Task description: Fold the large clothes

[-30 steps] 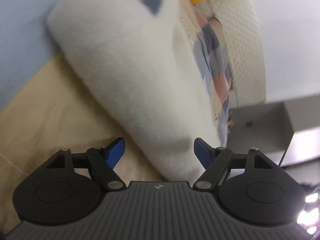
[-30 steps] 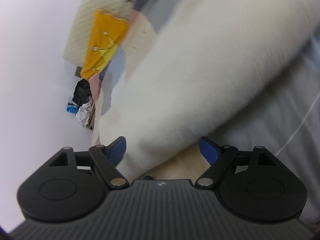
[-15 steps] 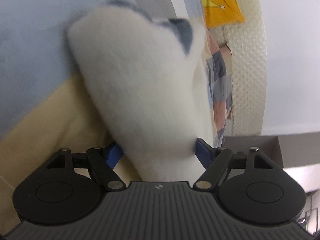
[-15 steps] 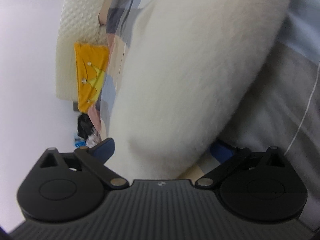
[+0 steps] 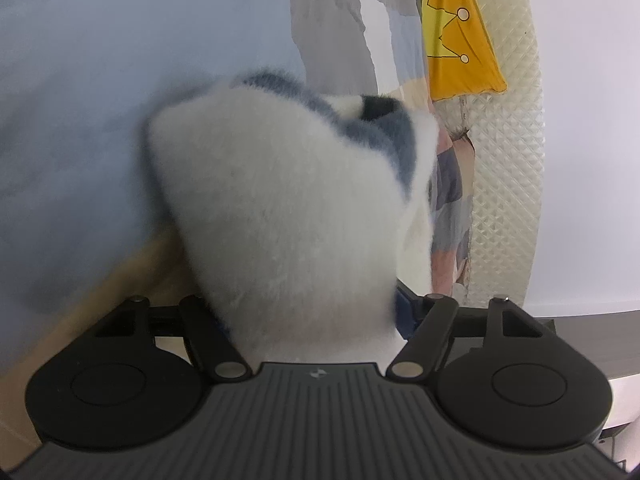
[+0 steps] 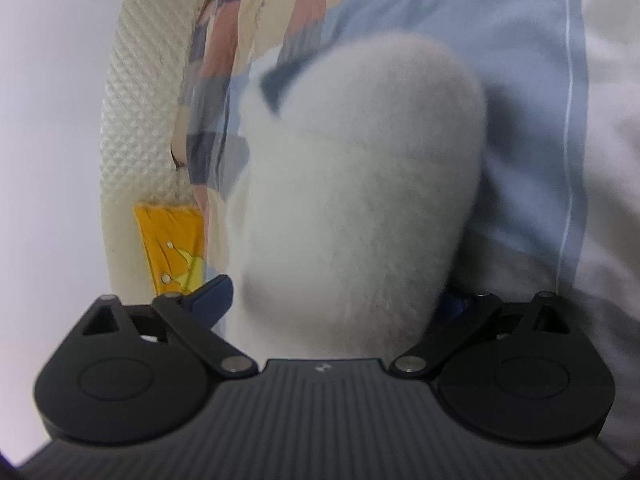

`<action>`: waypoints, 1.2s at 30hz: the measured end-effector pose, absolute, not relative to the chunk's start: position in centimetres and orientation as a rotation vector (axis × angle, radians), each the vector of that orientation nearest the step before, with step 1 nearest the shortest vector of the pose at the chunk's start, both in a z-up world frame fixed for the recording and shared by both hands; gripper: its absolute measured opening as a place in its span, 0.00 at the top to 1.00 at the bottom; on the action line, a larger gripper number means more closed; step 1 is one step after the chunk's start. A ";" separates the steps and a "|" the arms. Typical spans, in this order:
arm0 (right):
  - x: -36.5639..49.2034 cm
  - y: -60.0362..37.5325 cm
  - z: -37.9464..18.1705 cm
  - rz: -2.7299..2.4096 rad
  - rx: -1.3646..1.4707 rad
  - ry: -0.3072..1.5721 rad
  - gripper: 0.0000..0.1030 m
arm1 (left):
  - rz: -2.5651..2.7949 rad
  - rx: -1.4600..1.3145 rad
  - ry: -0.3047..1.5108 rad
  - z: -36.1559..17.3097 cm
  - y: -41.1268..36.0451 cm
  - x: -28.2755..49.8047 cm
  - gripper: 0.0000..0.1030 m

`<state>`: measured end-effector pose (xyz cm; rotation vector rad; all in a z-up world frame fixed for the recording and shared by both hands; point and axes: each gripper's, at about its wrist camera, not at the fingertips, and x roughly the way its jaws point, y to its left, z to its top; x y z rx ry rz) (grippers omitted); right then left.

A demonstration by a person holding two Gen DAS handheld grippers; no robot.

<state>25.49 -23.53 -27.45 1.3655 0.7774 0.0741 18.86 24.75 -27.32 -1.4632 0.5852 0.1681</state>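
A thick white fleece garment [image 5: 288, 208] with a grey-blue trim is bunched up on the bed and fills the gap of my left gripper [image 5: 312, 308]. Its jaws are closing; both blue pads are sunk into the pile, only the right one [image 5: 402, 308] peeking out. In the right wrist view the same fleece garment [image 6: 360, 168] lies between the fingers of my right gripper [image 6: 336, 296]. Those jaws stand very wide and are closing. Its left pad [image 6: 212, 292] shows beside the fleece edge; the right pad is mostly hidden.
The bed cover has a pale blue panel [image 5: 100, 100] and a beige one [image 5: 120, 280]. Beyond lie a patchwork cover [image 5: 340, 20], a yellow crown-print pillow [image 5: 456, 32] and a quilted cream headboard [image 5: 508, 200]. White cloth [image 6: 612, 120] lies at the right.
Both grippers rolled and sank toward the bed. The fleece, loose between the fingers before, now fills both gaps. The right jaws stand wider than a second ago; the left have narrowed onto the fleece.
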 end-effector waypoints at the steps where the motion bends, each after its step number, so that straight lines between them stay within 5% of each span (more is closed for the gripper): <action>1: 25.6 -23.1 -27.8 0.090 1.379 0.789 0.09 | 0.172 -1.460 0.585 -27.3 24.8 18.8 0.31; 16: 25.6 -24.0 -25.5 0.161 1.301 0.750 0.55 | 0.178 -1.332 0.580 -24.8 24.7 22.0 0.53; 36: 28.3 -31.0 -17.2 0.264 1.254 0.584 0.65 | -0.043 -1.154 0.586 -14.1 20.0 32.5 0.57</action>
